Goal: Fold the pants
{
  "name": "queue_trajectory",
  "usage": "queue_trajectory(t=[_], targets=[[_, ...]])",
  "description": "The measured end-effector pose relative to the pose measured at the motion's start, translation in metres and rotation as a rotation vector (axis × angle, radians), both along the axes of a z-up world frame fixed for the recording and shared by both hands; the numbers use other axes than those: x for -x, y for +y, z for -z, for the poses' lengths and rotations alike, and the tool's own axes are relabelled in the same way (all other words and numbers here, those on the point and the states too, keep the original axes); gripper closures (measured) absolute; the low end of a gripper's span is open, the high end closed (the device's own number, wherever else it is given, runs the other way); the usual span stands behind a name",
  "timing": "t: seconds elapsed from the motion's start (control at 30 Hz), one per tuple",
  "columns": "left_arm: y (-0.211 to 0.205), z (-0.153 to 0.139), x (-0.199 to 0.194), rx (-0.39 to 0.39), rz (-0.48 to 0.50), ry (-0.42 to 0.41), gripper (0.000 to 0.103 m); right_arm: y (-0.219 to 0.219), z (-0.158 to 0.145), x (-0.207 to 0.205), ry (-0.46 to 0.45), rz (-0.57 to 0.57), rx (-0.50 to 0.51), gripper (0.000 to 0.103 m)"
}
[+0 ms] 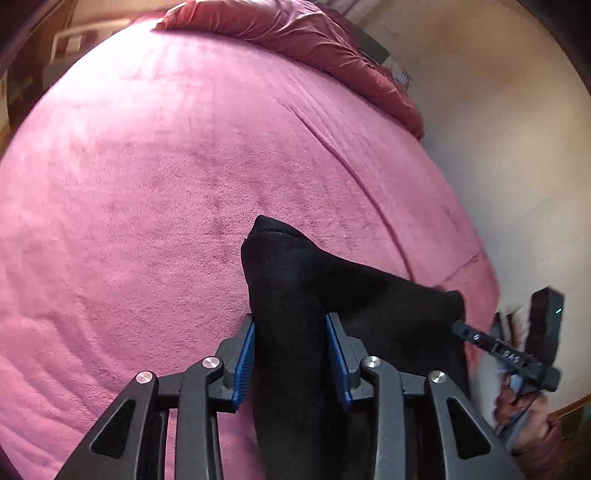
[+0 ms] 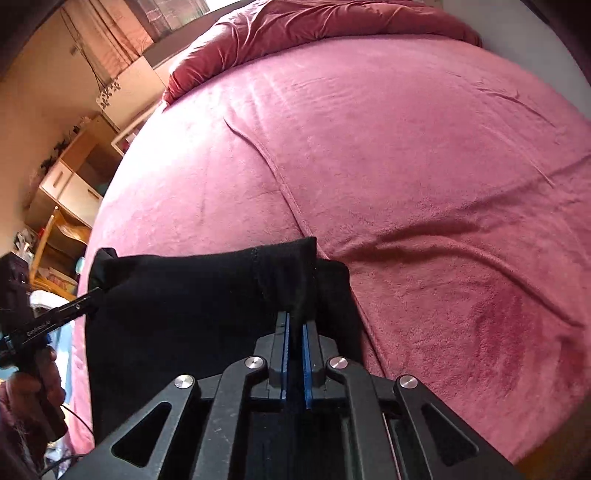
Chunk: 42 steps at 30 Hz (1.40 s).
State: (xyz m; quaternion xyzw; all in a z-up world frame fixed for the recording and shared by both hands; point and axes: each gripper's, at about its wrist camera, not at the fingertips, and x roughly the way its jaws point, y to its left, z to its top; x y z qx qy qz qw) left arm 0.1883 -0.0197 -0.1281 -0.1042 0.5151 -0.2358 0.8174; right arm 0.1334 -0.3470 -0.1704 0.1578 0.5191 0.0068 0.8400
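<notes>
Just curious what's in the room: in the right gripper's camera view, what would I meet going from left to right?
Wooden shelves → black pants → right gripper, shut on the pants → pink bedcover.

You have plain black pants [image 1: 295, 295] at the lower centre of the frame, lying against a plain pink fleece bed cover [image 1: 147, 184]. Along the top of the frame sits a darker, wine-red duvet [image 2: 332, 22]. Your left gripper [image 1: 290, 354] and right gripper [image 2: 295, 354] are black with blue pads [image 1: 245, 362].
</notes>
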Motion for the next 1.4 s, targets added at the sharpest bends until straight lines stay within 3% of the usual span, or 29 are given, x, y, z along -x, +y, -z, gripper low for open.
queue_trajectory(t=[0.07, 0.1, 0.23, 0.37, 0.47, 0.53, 0.77, 1.03, 1.33, 1.4], targets=[[-0.021, 0.006, 0.002, -0.142, 0.012, -0.035, 0.066, -0.003, 0.014, -0.002, 0.016, 0.009, 0.017, 0.098], [-0.025, 0.011, 0.001, -0.170, 0.003, -0.035, 0.065, -0.005, 0.017, -0.003, 0.019, 0.022, -0.001, 0.098], [-0.017, 0.010, 0.000, -0.143, -0.067, -0.014, 0.058, -0.005, 0.015, -0.005, 0.007, 0.020, 0.004, 0.097], [-0.005, -0.010, 0.019, -0.141, -0.097, -0.048, 0.055, -0.007, 0.013, -0.001, -0.005, 0.045, -0.017, 0.095], [0.003, -0.022, 0.039, -0.149, -0.101, -0.084, 0.051, -0.007, 0.007, 0.006, -0.017, 0.053, -0.018, 0.089], [0.012, -0.030, 0.055, -0.143, -0.106, -0.106, 0.043, -0.009, 0.003, 0.009, -0.018, 0.061, -0.019, 0.083], [0.026, -0.048, 0.092, -0.138, -0.103, -0.154, 0.042, -0.008, -0.003, 0.026, -0.017, 0.079, -0.038, 0.065], [0.031, -0.049, 0.109, -0.130, -0.104, -0.155, 0.040, -0.001, -0.004, 0.057, -0.012, 0.064, -0.088, 0.053], [0.033, -0.049, 0.124, -0.148, -0.095, -0.155, 0.038, 0.010, -0.004, 0.090, 0.008, 0.023, -0.066, 0.054], [0.033, -0.050, 0.125, -0.153, -0.094, -0.158, 0.038, 0.015, -0.002, 0.094, 0.013, 0.005, -0.036, 0.069]])
